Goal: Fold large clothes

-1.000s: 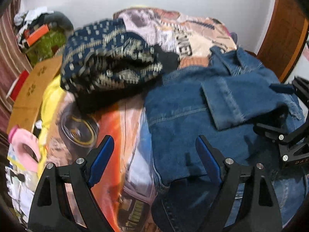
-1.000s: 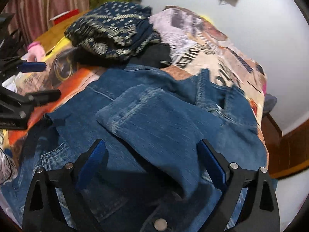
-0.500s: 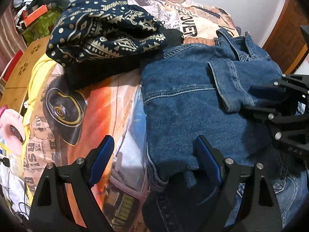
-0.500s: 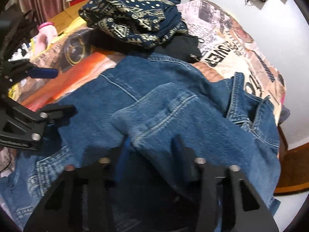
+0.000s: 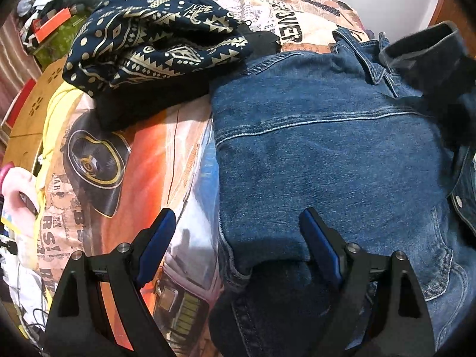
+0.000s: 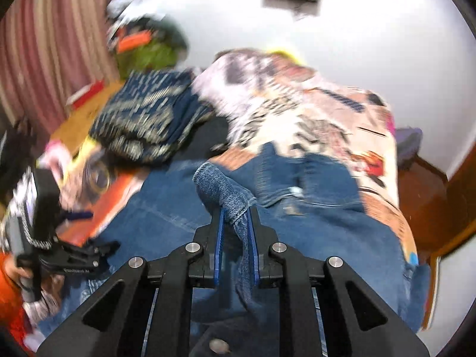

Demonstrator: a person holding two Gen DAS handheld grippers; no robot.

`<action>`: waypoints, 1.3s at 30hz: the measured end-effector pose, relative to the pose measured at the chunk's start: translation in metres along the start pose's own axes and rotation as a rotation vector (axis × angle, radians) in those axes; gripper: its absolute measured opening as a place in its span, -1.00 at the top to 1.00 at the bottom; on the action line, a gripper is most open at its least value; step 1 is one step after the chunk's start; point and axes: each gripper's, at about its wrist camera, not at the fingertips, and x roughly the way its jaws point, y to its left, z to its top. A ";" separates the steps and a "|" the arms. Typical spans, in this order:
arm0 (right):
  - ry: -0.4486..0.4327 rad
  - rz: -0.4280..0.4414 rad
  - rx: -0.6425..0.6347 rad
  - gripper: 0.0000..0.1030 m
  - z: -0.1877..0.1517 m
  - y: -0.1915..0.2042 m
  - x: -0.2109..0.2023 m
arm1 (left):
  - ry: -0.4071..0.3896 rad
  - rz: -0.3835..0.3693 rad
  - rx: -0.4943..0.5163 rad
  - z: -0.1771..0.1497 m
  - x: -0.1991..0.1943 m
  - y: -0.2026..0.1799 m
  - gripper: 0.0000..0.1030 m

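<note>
1. Right hand-held gripper (image 6: 235, 223) went from wide to clamped on denim jacket (image 5: 327, 148) sleeve cuff, lifted.
2. Left hand-held gripper (image 5: 235, 244) wide, straddling jacket's 9 o'clock edge on bed (image 5: 166, 136).
3. 1 jacket, 1 patterned navy pile (image 5: 154, 41) at 11 o'clock; sheet reads "OVER".

Blue denim jacket (image 5: 327, 154) lies spread on the bedspread, one sleeve (image 6: 226, 196) lifted up.

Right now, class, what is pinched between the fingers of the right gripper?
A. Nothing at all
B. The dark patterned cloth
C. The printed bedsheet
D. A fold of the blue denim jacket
D: in the right wrist view, the right gripper is shut on a raised fold of the denim jacket.
</note>
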 end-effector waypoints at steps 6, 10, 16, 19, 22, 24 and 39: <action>-0.097 -0.054 0.190 0.75 -0.014 -0.054 -0.048 | -0.034 -0.034 -0.001 0.011 -0.018 -0.006 -0.67; -0.127 -0.066 0.330 0.75 -0.038 -0.087 -0.064 | -0.082 -0.034 0.017 0.024 -0.034 -0.017 -0.67; -0.063 -0.086 0.489 0.75 -0.081 -0.122 -0.054 | -0.110 -0.059 0.063 0.033 -0.045 -0.044 -0.67; -0.020 -0.085 0.527 0.75 -0.101 -0.130 -0.044 | -0.107 -0.063 0.091 0.032 -0.046 -0.057 -0.67; 0.001 -0.082 0.551 0.75 -0.116 -0.135 -0.043 | -0.099 -0.071 0.117 0.030 -0.045 -0.069 -0.67; 0.014 -0.091 0.566 0.75 -0.124 -0.140 -0.045 | -0.097 -0.074 0.132 0.029 -0.045 -0.076 -0.67; 0.008 -0.190 0.702 0.43 -0.161 -0.188 -0.100 | -0.119 -0.091 0.217 0.043 -0.057 -0.119 -0.67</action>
